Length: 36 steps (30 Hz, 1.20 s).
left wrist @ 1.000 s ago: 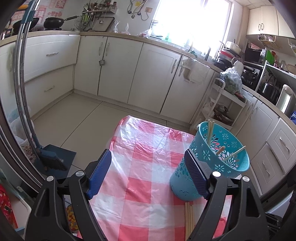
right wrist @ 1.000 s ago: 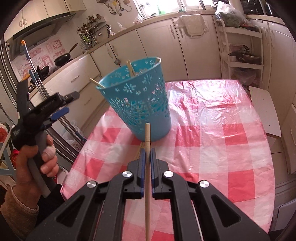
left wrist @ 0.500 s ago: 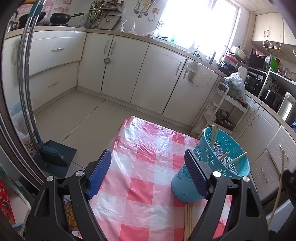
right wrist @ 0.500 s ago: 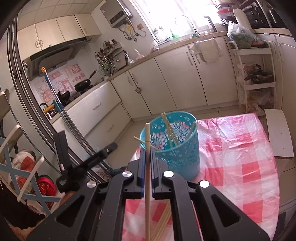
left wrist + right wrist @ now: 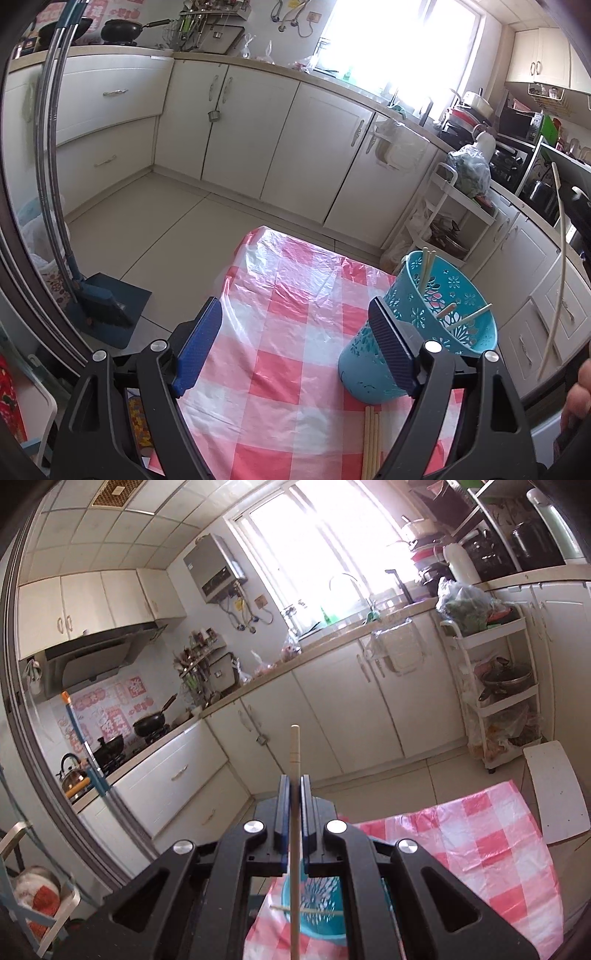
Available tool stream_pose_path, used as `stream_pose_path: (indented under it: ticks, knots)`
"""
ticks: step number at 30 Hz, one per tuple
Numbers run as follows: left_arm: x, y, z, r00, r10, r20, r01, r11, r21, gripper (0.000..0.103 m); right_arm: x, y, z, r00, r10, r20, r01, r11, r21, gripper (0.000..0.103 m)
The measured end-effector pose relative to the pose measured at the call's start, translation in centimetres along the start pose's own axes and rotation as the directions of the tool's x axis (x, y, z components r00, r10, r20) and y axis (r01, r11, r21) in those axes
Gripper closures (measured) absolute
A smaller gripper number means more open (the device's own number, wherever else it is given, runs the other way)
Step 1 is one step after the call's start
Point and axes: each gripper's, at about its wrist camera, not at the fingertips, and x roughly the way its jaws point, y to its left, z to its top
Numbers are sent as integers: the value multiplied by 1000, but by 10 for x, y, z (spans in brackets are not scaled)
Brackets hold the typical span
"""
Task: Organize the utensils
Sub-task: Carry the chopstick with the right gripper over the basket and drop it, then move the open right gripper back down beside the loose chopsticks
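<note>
We see a table covered by a red and white checked plastic cloth (image 5: 280,354). On its right side stands a round blue plastic basket with flower-shaped holes (image 5: 373,373). On the near side of the basket, a few pale wooden chopsticks (image 5: 370,443) lie flat together on the cloth.

No text, brand, number or sign can be read in either view. The red paper decorations (image 5: 110,716) on the wall behind the stove, far left in the right wrist view, carry shapes that may be characters, but they are too small and blurred to make out. The front of the water heater (image 5: 214,572) beside the window shows no legible marking.
</note>
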Motion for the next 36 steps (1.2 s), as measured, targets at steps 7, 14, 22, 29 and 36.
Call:
stream_pose_path:
  ticks: [7, 14, 22, 29, 36]
  knots:
    - [2, -3, 0, 1000, -5, -9, 5, 1000, 7, 23, 37, -6, -12, 976, -183, 122, 190, 980, -51, 97]
    - [-1, -9, 1, 1000, 7, 4, -7, 999, 34, 22, 47, -19, -48, 968, -239, 76, 246, 962, -121, 97]
    - [-6, -15, -1, 999, 28, 27, -30, 996, 84, 17, 30, -17, -70, 973, -229, 9, 226, 956, -186, 81]
    - [-9, -13, 0, 999, 41, 32, -44, 995, 90, 14, -22, -1, -75, 979, -198, 40, 201, 947, -250, 69]
    - [-11, -14, -1, 998, 46, 37, -50, 994, 102, 12, -62, 2, -90, 978, -209, 19, 207, 945, -253, 60]
